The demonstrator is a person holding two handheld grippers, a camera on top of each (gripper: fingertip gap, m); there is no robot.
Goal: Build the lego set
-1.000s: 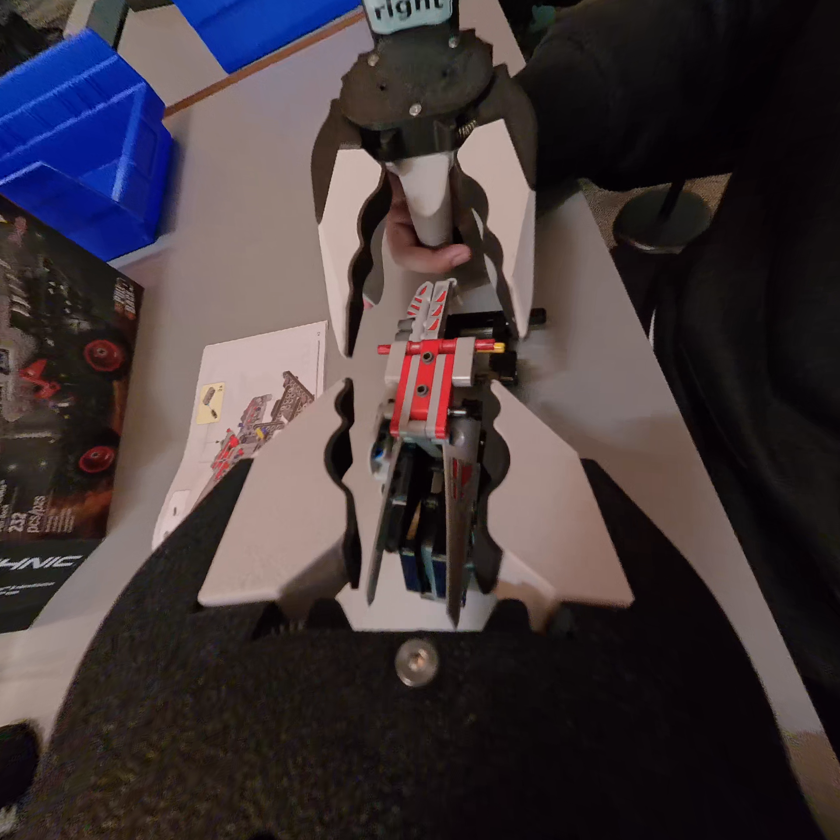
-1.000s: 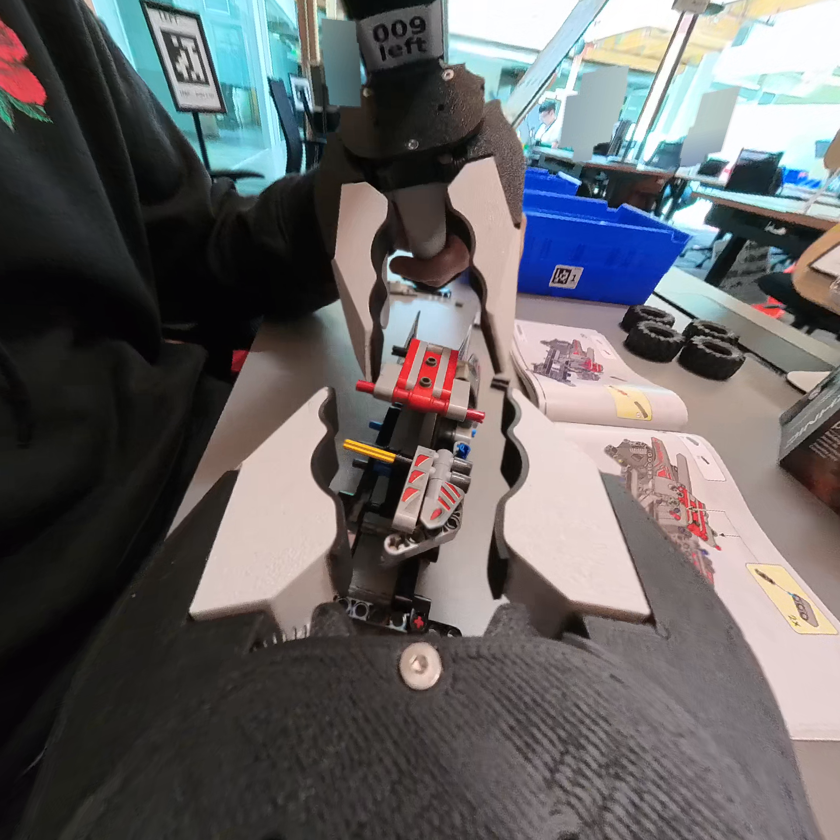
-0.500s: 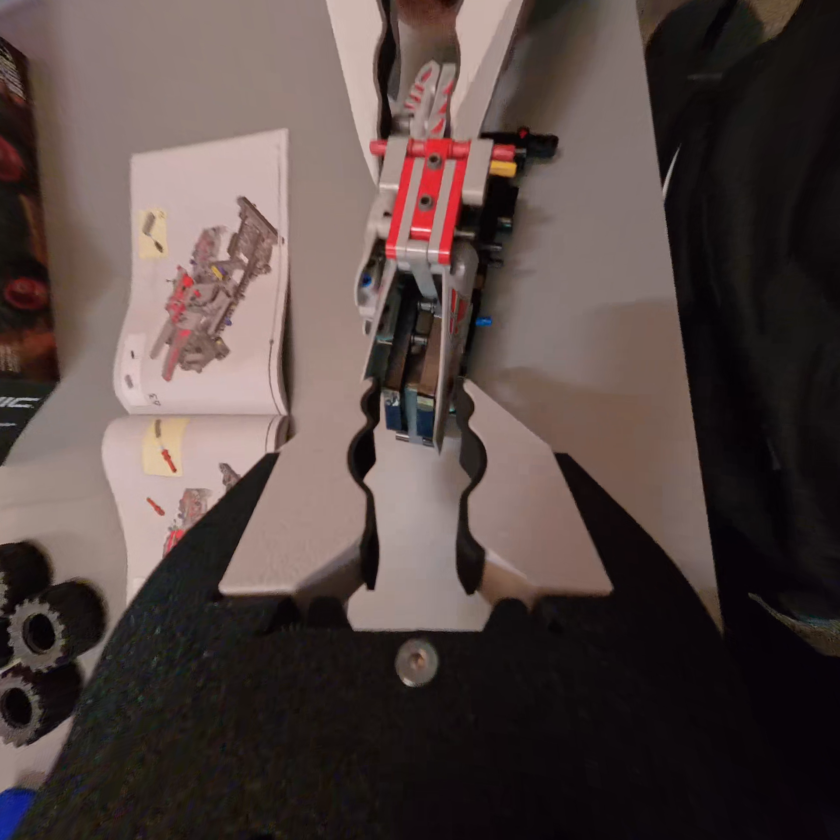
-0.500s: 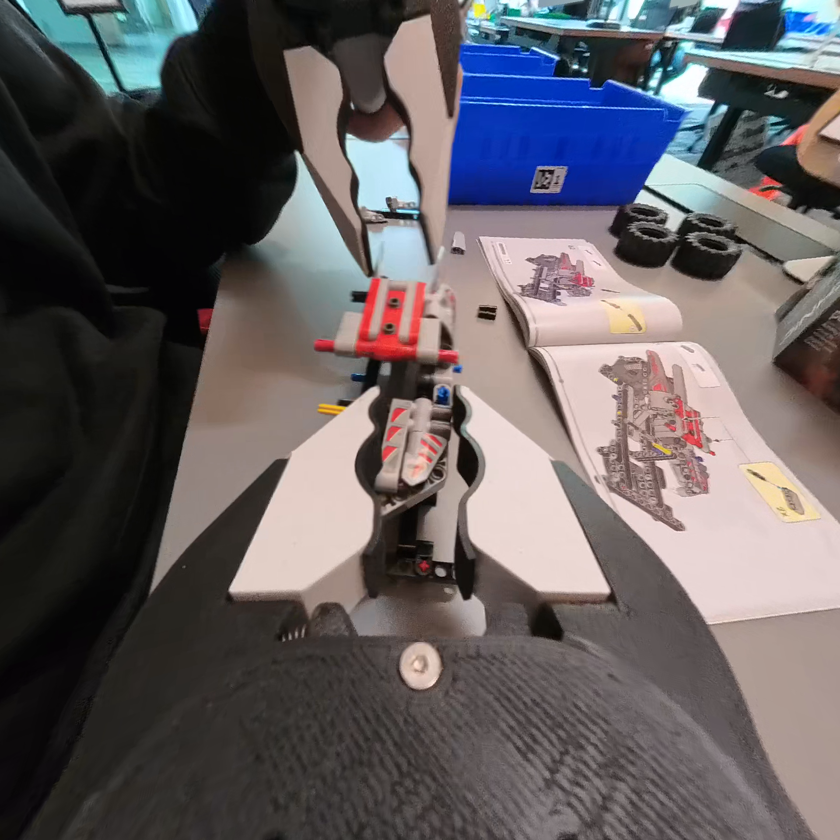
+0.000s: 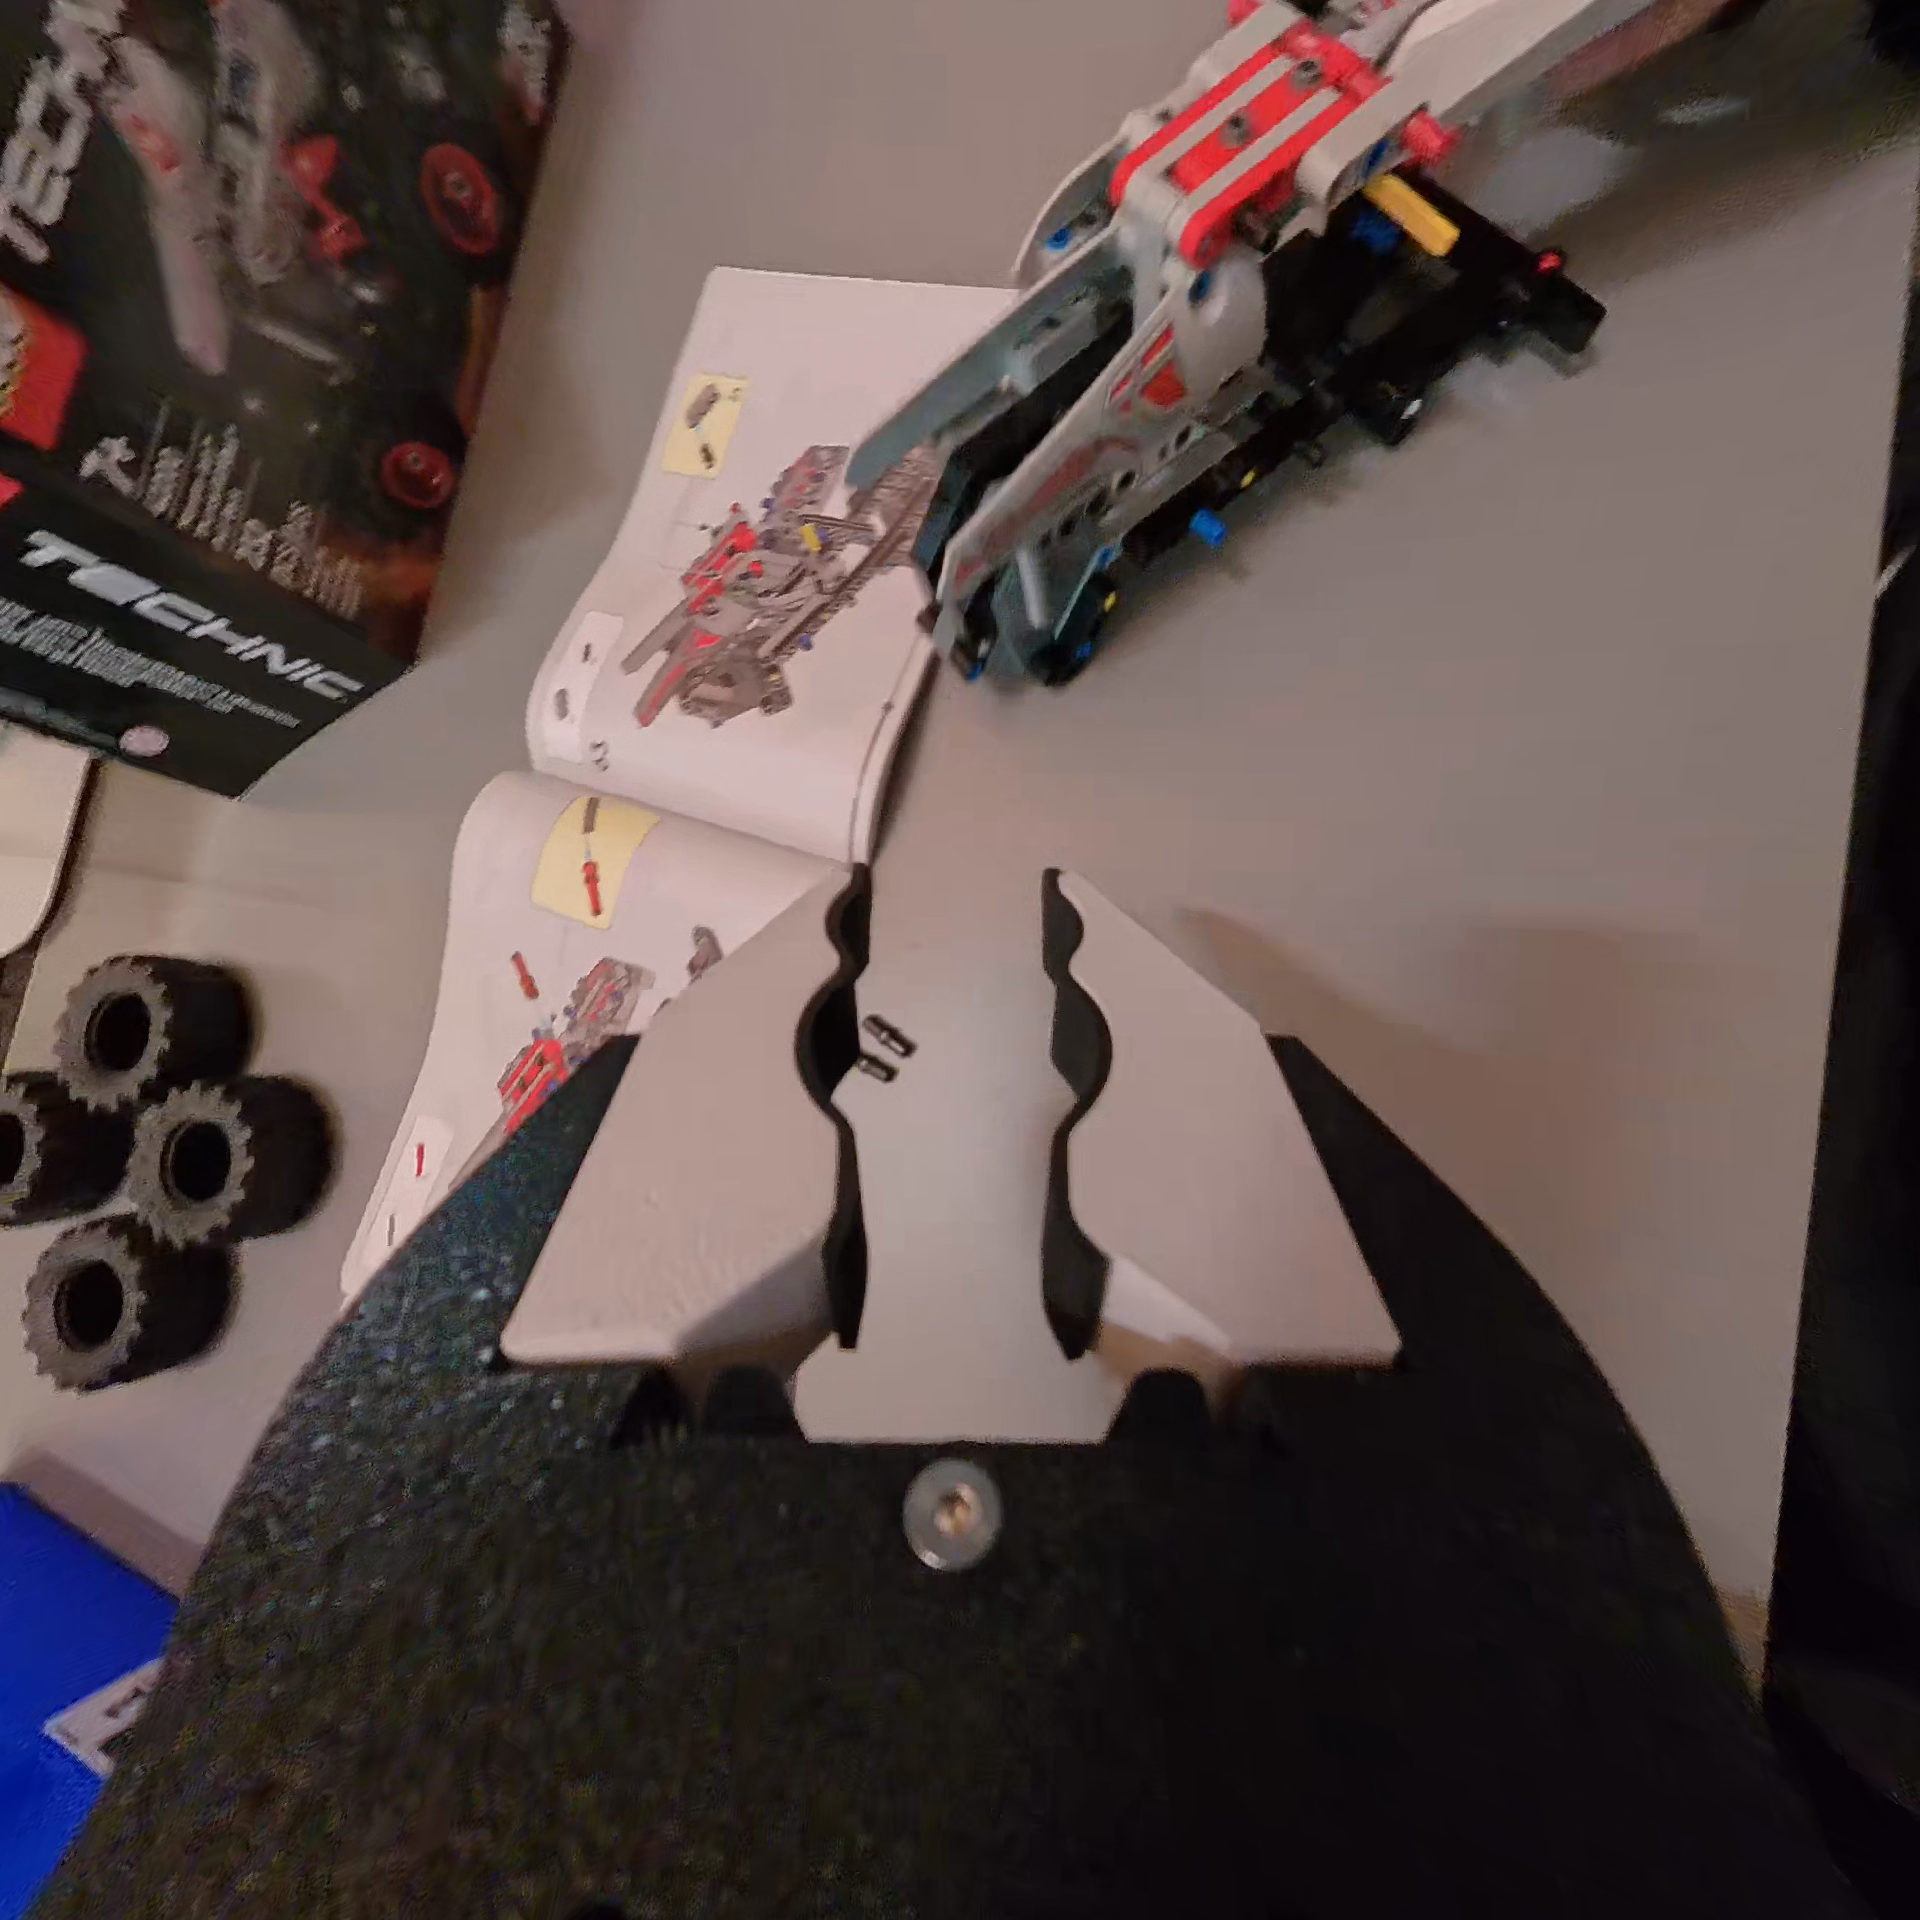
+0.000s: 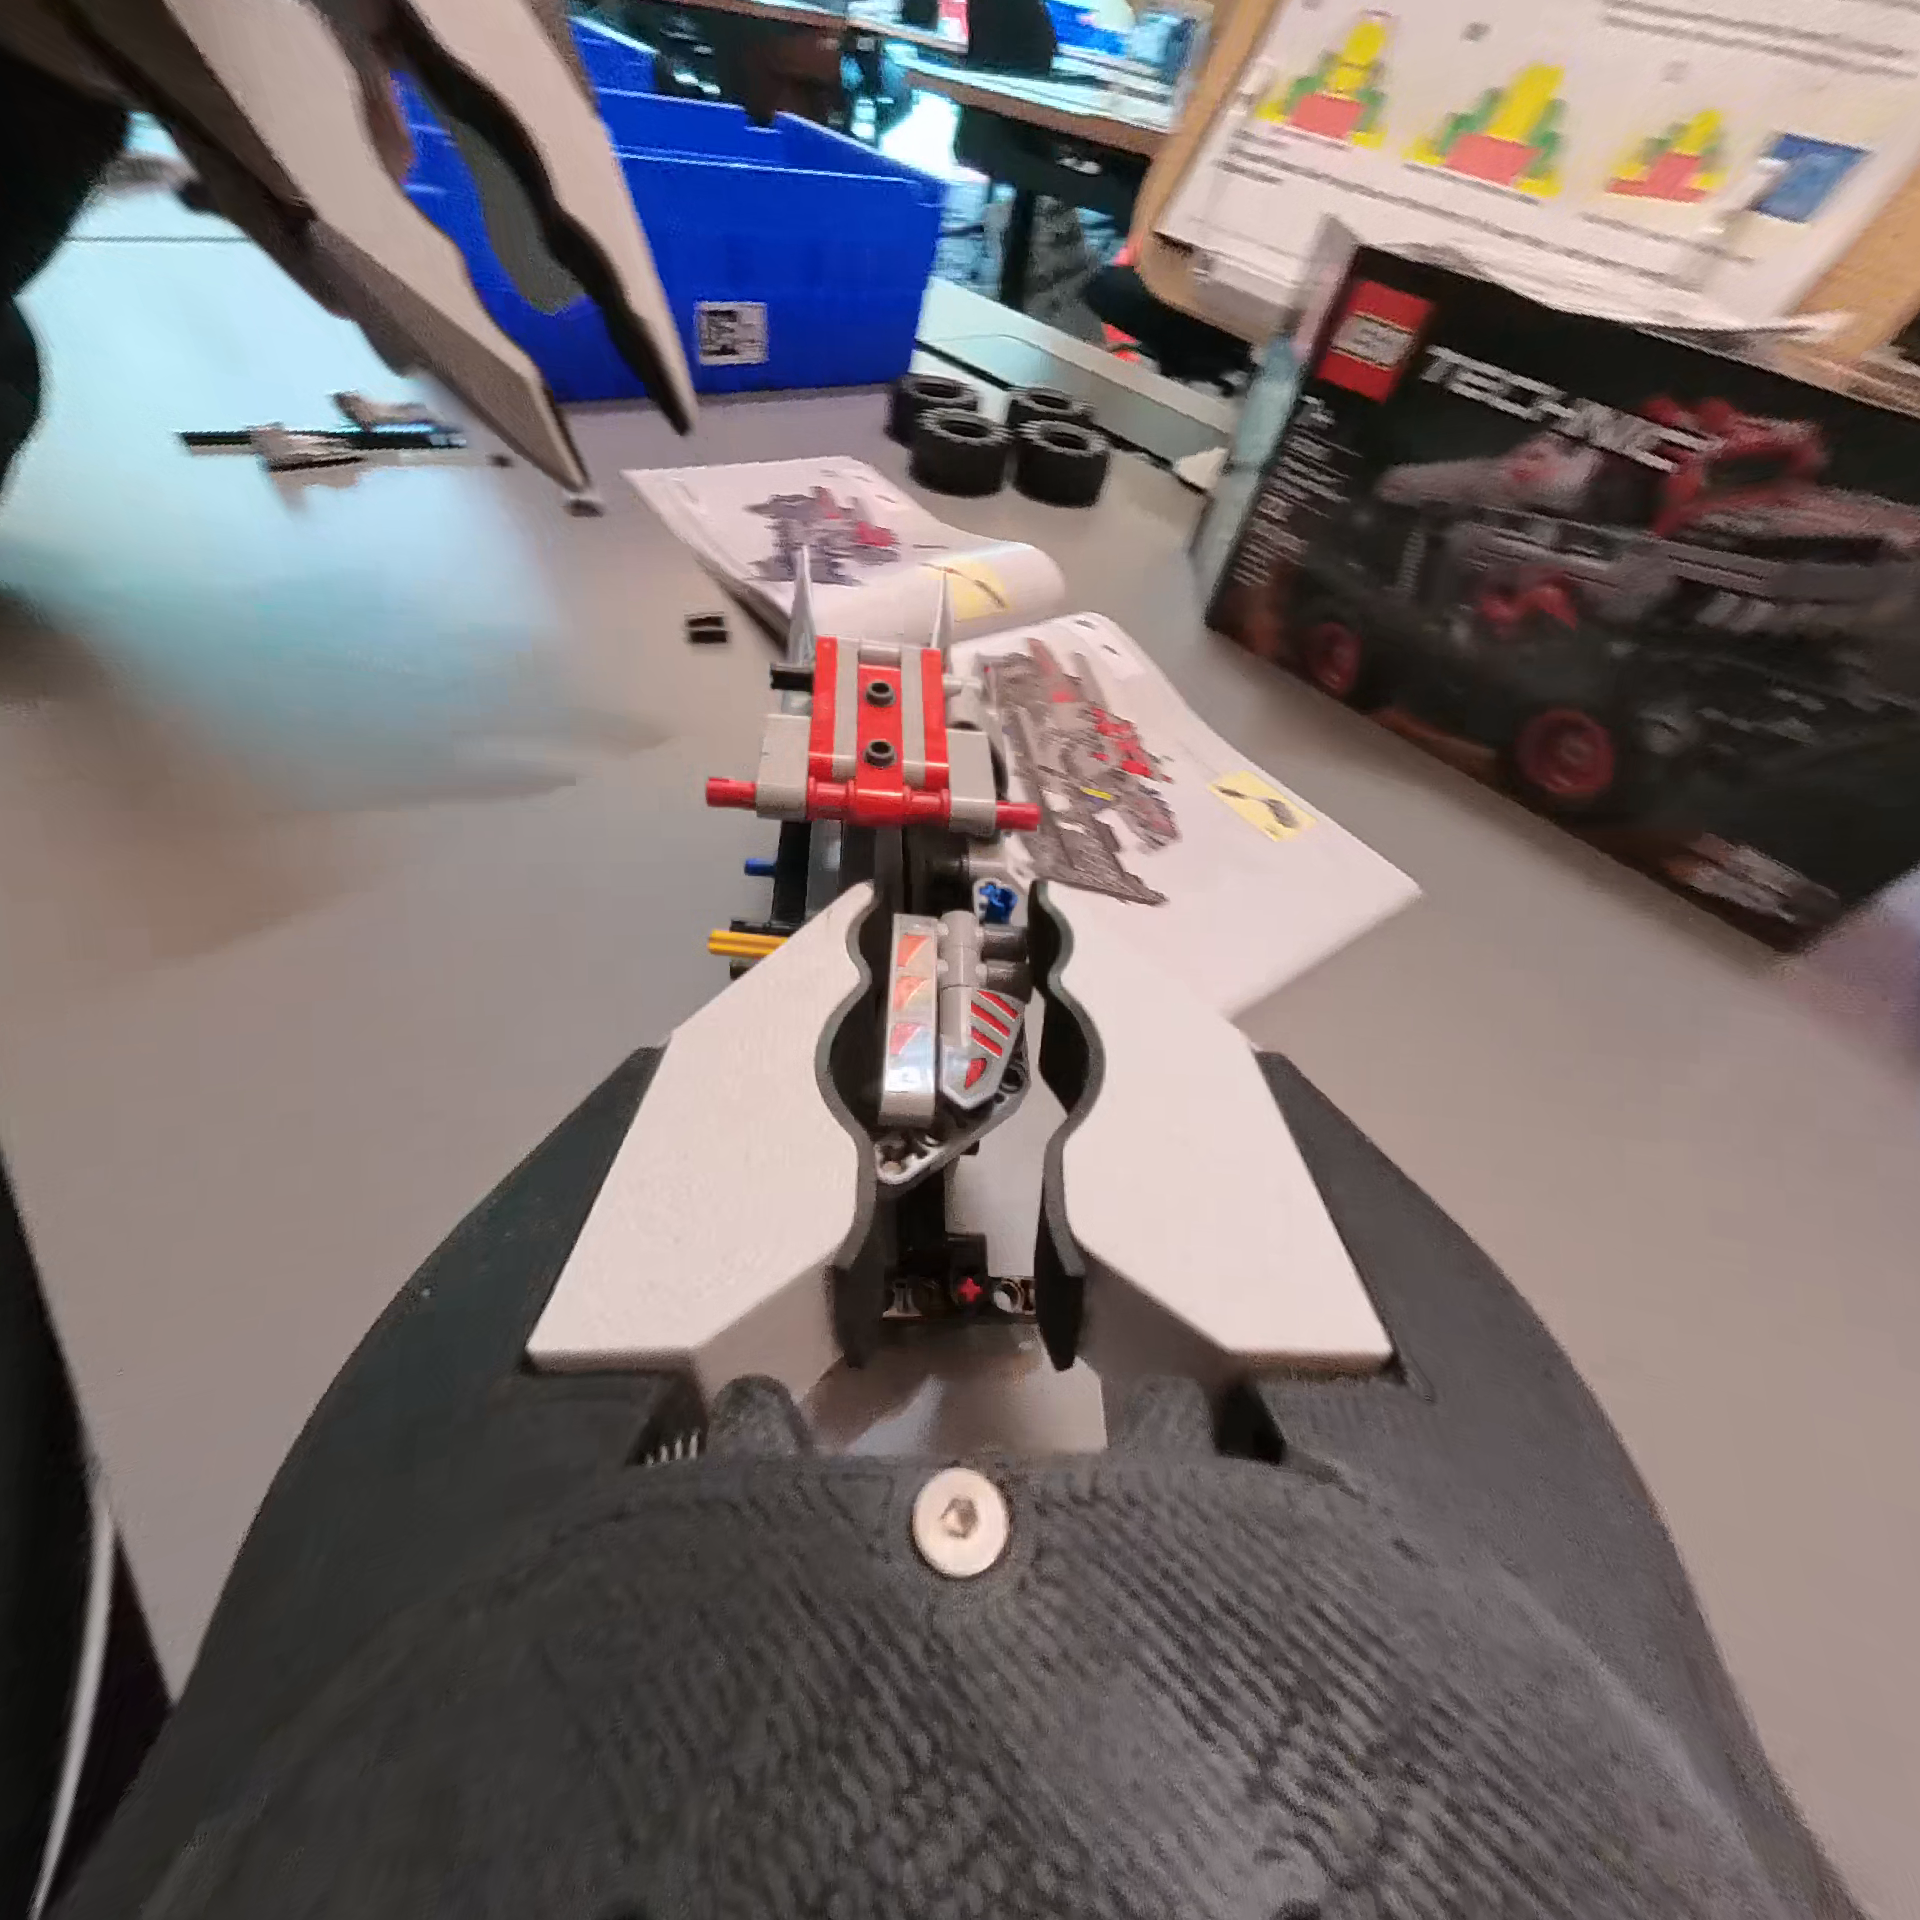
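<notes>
The partly built lego model [image 6: 878, 748] is grey, red and black. Its front end sits between my right gripper's [image 6: 954, 899] fingers, which are shut on it, low over the grey table [image 6: 312, 987]. In the left wrist view the model [image 5: 1174, 353] lies at the top right, with a right gripper finger [image 5: 1496, 52] on its far end. My left gripper [image 5: 954, 883] is open and empty, apart from the model, above two small black pins [image 5: 883, 1049]. It also shows at the top left of the right wrist view [image 6: 629, 447].
An open instruction booklet [image 5: 748, 623] lies left of the model. Several black tyres [image 5: 135, 1143] sit at the left and the set's box [image 5: 208, 364] stands behind them. A blue bin [image 6: 748, 239] and loose parts [image 6: 322, 442] lie at the far side. My hands' fingertips stand some 15 centimeters from each other.
My left gripper has let go of the model's rear end and pulled back and away to the left. My right gripper has kept hold of the model.
</notes>
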